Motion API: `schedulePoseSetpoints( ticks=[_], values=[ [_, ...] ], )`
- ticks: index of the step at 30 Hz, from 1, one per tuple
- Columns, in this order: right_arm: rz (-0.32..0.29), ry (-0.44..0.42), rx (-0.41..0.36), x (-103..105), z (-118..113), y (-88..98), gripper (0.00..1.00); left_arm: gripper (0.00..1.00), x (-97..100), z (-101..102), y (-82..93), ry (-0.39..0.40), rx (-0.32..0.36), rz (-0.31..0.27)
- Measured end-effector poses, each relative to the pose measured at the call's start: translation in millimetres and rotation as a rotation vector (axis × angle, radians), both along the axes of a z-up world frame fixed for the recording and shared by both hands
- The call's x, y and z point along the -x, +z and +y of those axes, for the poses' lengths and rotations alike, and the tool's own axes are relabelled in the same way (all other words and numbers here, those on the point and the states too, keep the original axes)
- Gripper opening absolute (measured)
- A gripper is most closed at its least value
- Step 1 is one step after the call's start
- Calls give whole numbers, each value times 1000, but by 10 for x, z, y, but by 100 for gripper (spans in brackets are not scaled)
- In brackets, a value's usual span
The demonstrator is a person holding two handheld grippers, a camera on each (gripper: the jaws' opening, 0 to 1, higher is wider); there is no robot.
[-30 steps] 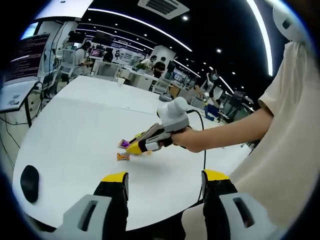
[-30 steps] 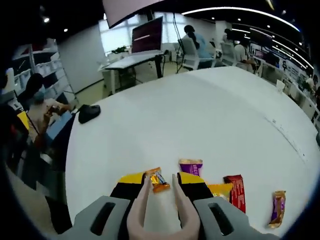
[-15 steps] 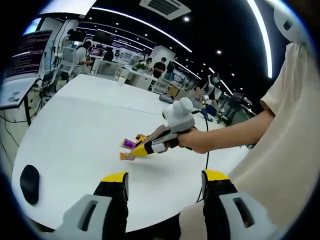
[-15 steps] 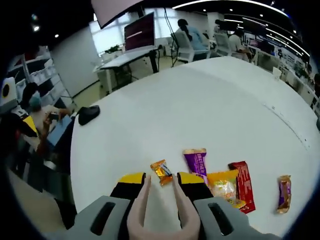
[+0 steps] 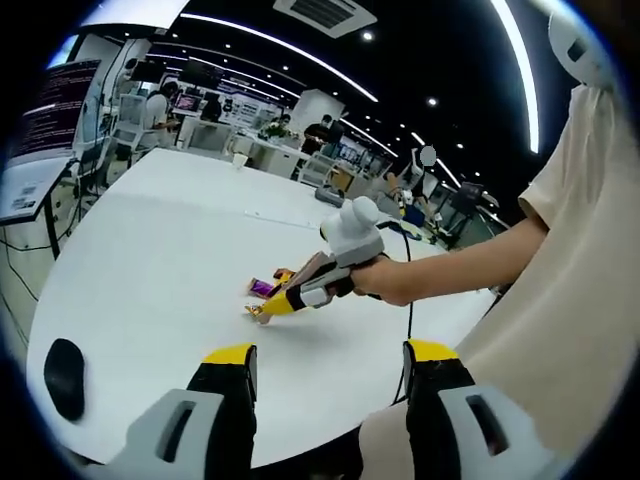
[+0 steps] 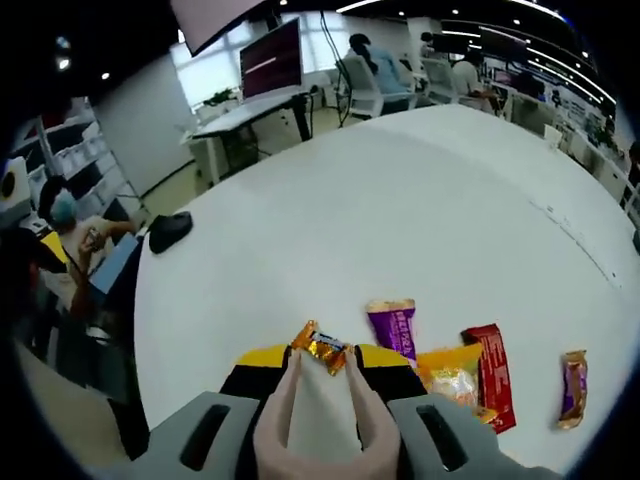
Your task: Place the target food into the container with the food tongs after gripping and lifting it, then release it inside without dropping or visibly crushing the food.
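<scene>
My right claw (image 6: 320, 362) clamps pink tongs (image 6: 318, 420) whose tips pinch the orange candy (image 6: 320, 346) just above the desk (image 6: 400, 230) | purple (image 6: 394, 326), yellow (image 6: 450, 374), red (image 6: 487, 372) packets beside | left claw (image 5: 325, 372) apart, holding nothing

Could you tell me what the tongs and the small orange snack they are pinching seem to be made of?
The food tongs look like matte, flesh-pink silicone or soft plastic: smooth, rounded arms without glare. The orange snack seems wrapped in glossy foil or plastic film, judging by its crinkled, shiny surface. It sits between the tong tips, which the right gripper squeezes.
</scene>
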State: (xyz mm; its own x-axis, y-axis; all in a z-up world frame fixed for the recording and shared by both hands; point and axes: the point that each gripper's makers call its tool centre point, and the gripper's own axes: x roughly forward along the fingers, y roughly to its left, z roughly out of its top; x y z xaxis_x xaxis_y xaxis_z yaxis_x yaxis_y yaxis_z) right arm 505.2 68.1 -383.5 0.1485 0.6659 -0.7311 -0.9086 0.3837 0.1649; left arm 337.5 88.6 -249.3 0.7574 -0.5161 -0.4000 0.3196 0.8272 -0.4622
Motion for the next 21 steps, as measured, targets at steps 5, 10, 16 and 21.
schedulePoseSetpoints(
  ticks=[5, 10, 16, 21],
  values=[
    [-16, 4, -6, -10, 88, 49, 24, 59, 2, 38, 2, 3, 2, -2],
    [-36, -23, -8, -23, 119, 56, 25, 59, -15, 52, 14, 0, 2, -8],
    [-48, -62, -6, -58, 165, 37, 25, 59, 6, 86, 10, 9, -2, -6],
    [-99, -4, 43, -7, 202, 1, 24, 59, 28, 97, 11, 19, -3, -2]
  ],
)
